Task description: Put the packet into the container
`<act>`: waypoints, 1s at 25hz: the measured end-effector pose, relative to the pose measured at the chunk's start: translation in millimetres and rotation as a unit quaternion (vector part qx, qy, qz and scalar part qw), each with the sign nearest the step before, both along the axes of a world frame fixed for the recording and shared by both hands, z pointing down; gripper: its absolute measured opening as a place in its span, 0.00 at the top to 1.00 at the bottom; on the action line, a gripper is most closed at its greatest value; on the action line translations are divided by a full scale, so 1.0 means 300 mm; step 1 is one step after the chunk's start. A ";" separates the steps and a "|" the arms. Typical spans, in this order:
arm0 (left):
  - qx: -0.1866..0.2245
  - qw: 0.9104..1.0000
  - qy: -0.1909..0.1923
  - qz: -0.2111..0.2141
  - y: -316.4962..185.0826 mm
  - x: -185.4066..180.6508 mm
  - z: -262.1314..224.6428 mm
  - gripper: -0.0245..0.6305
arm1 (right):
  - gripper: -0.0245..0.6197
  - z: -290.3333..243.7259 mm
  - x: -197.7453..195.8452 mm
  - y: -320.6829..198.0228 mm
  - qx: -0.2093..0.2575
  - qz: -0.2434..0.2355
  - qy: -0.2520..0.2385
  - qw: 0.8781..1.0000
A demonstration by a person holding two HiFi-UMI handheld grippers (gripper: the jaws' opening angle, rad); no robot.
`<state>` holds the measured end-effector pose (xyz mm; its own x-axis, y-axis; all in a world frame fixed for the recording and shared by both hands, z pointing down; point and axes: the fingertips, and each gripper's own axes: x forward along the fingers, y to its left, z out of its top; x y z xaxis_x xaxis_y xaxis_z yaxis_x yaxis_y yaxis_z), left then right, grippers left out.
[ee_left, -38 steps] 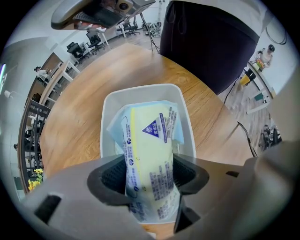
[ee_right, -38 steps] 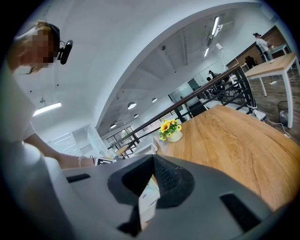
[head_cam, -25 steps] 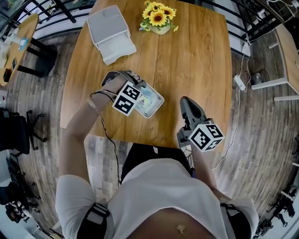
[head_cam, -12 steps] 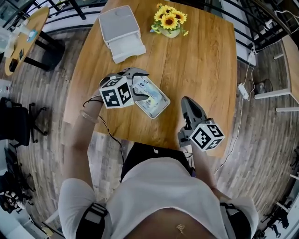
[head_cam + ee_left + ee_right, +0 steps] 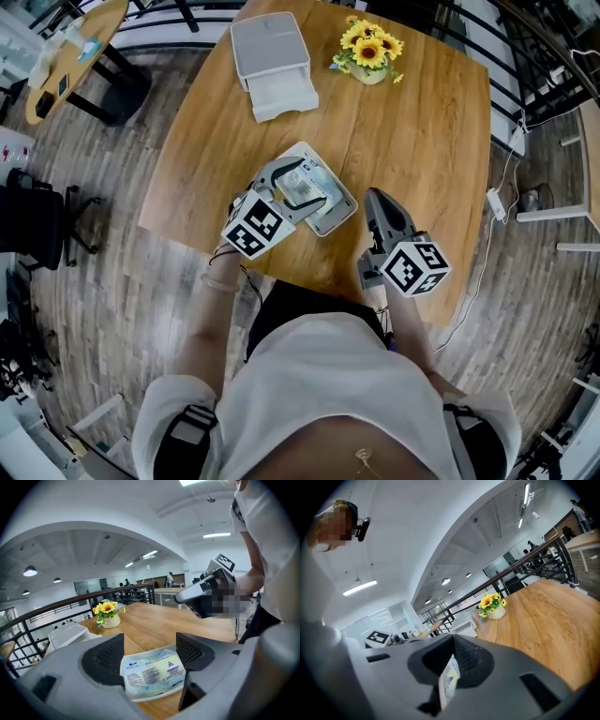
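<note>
Packet [image 5: 152,674]: flat, pale, blue-printed.

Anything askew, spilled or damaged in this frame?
Nothing stands out. The packet lies flat inside the container, between the open jaws of the left gripper. The sunflower pot stands upright, and no spill shows.

Honey-brown wood grain runs across the table [image 5: 422,122]. On it we see yellow sunflowers [image 5: 370,49], a white container [image 5: 333,220] and a pale blue-and-yellow packet [image 5: 302,190] with dark print. The grey left gripper [image 5: 150,653] and right gripper [image 5: 451,665] carry black-and-white square markers. The floor [image 5: 122,244] is grey planking.
</note>
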<state>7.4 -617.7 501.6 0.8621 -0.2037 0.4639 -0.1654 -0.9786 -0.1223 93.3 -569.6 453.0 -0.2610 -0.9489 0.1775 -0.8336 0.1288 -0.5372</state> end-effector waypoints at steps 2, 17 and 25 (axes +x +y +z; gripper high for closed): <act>0.006 0.999 0.028 -0.035 0.012 -0.004 -0.029 0.44 | 0.95 -0.007 -0.018 -0.007 0.007 -0.004 0.003 1.000; 0.025 0.941 0.195 -0.276 0.005 -0.098 -0.199 0.95 | 0.95 -0.029 -0.119 -0.060 0.065 -0.002 0.075 0.995; 0.027 0.943 0.202 -0.263 0.031 -0.089 -0.225 0.95 | 0.95 -0.020 -0.152 -0.032 0.064 -0.015 0.082 0.995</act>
